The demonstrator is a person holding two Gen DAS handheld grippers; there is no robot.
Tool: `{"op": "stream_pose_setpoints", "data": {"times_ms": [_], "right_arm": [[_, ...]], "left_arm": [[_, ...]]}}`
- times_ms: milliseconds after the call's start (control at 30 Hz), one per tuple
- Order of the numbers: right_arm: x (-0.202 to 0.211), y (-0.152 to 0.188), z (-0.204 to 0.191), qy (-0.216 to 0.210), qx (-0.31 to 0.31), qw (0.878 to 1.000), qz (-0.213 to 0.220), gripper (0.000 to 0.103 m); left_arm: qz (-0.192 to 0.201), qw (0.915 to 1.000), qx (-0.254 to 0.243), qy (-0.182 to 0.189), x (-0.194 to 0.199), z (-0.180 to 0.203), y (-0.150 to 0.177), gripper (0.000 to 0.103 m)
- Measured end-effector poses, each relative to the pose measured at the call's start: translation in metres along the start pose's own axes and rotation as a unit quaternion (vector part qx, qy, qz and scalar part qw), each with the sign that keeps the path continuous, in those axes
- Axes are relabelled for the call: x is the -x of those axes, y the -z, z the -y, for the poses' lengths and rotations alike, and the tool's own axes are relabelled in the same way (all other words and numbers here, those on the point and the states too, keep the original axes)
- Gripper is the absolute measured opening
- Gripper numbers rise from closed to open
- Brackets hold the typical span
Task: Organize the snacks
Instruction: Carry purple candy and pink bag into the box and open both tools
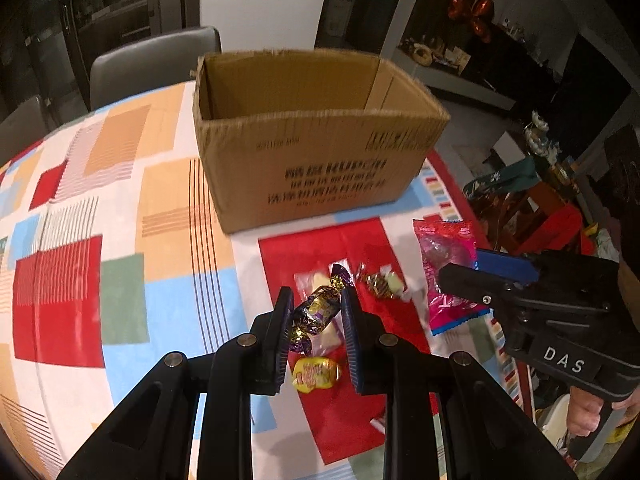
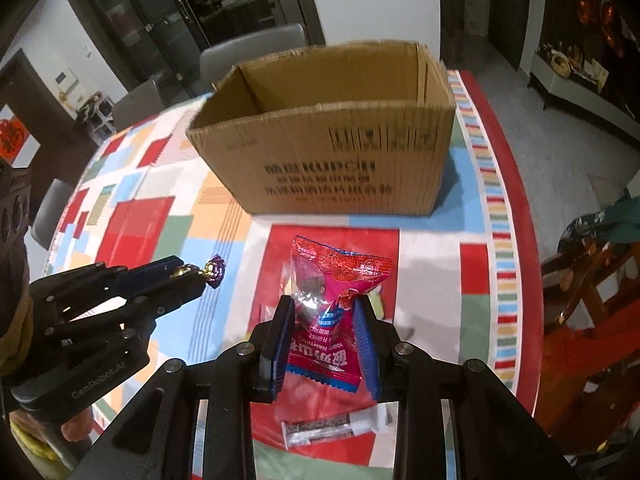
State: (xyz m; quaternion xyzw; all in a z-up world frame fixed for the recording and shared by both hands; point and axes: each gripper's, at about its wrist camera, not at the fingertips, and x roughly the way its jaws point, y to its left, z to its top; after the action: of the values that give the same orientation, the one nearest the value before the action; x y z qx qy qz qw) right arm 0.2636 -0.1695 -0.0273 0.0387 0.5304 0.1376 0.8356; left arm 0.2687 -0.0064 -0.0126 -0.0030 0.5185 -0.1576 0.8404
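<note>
Two grippers each hold a snack: the left gripper (image 1: 314,312) has its fingers (image 1: 280,320) closed on a purple-gold candy (image 1: 316,308), the right gripper (image 2: 326,320) on a pink packet (image 2: 332,308). Beyond both, an open cardboard box (image 1: 312,152) stands on the worktop (image 1: 120,220); a yellow candy (image 1: 316,374) lies beneath the left fingers.

- Left gripper (image 1: 316,300) tilts steeply down, above the table, jaws clamped on a candy (image 1: 314,308).
- Right gripper (image 2: 326,312) tilts likewise, jaws clamped on a pink packet (image 2: 332,304).
- A hand (image 1: 586,416) grips the right handle.
</note>
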Motion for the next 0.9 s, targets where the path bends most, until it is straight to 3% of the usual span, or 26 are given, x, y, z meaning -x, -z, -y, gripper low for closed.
{"op": "stream_pose_setpoints", "data": {"times_ms": [433, 600, 900], "right_arm": [[0.028, -0.043, -0.002, -0.009, 0.014, 0.998, 0.054, 0.032], [0.042, -0.061, 0.0, -0.012, 0.017, 0.995, 0.096, 0.032], [0.044, -0.096, 0.01, -0.02, 0.01, 0.991, 0.13, 0.032]], "left_arm": [[0.045, 0.999, -0.007, -0.003, 0.025, 0.003, -0.047, 0.024], [0.064, 0.9979, -0.008, -0.003, 0.032, 0.004, -0.067, 0.024], [0.09, 0.9959, -0.008, 0.004, 0.029, 0.003, -0.101, 0.024]]}}
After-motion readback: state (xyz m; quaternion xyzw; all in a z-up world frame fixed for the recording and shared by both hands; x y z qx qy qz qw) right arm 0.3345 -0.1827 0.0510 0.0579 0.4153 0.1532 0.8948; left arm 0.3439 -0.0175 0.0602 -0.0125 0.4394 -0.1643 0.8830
